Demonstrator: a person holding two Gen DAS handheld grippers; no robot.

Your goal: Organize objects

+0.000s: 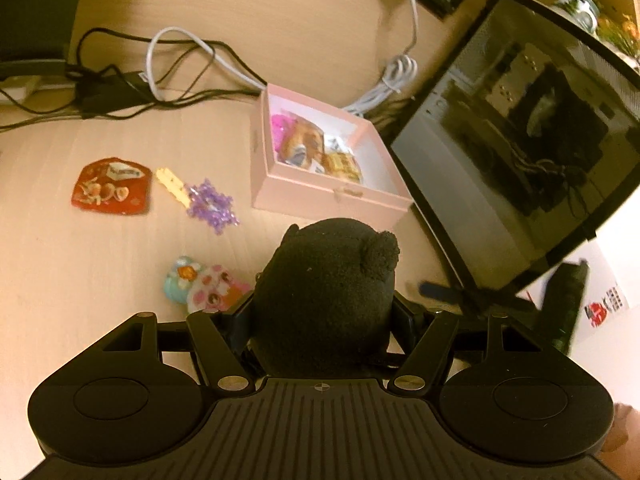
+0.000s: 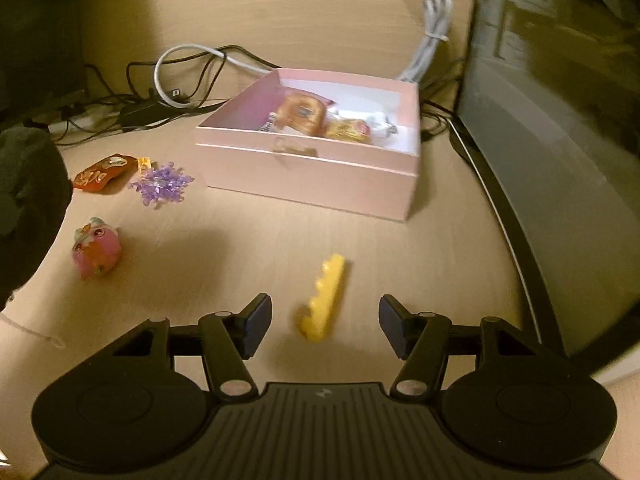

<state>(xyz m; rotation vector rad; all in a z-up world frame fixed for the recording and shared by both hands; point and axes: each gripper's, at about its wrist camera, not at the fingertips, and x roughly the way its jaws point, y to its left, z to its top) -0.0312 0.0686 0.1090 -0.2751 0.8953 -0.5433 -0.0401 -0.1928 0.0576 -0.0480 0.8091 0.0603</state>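
Observation:
My left gripper (image 1: 322, 320) is shut on a black plush toy (image 1: 328, 288) and holds it above the desk, in front of the open pink box (image 1: 320, 196). The box holds snack packets (image 1: 304, 144). It also shows in the right wrist view (image 2: 308, 176). My right gripper (image 2: 324, 324) is open and empty, its jaws on either side of a yellow toothed plastic piece (image 2: 324, 300) lying on the desk. The black plush shows at the left edge of the right wrist view (image 2: 28, 200).
On the desk lie a red snack packet (image 1: 112, 186), a yellow clip (image 1: 172, 184), a purple bead ornament (image 1: 212, 204) and a pink and blue toy (image 1: 200, 284). Cables (image 1: 160, 76) run along the back. A dark monitor (image 1: 520, 140) stands at the right.

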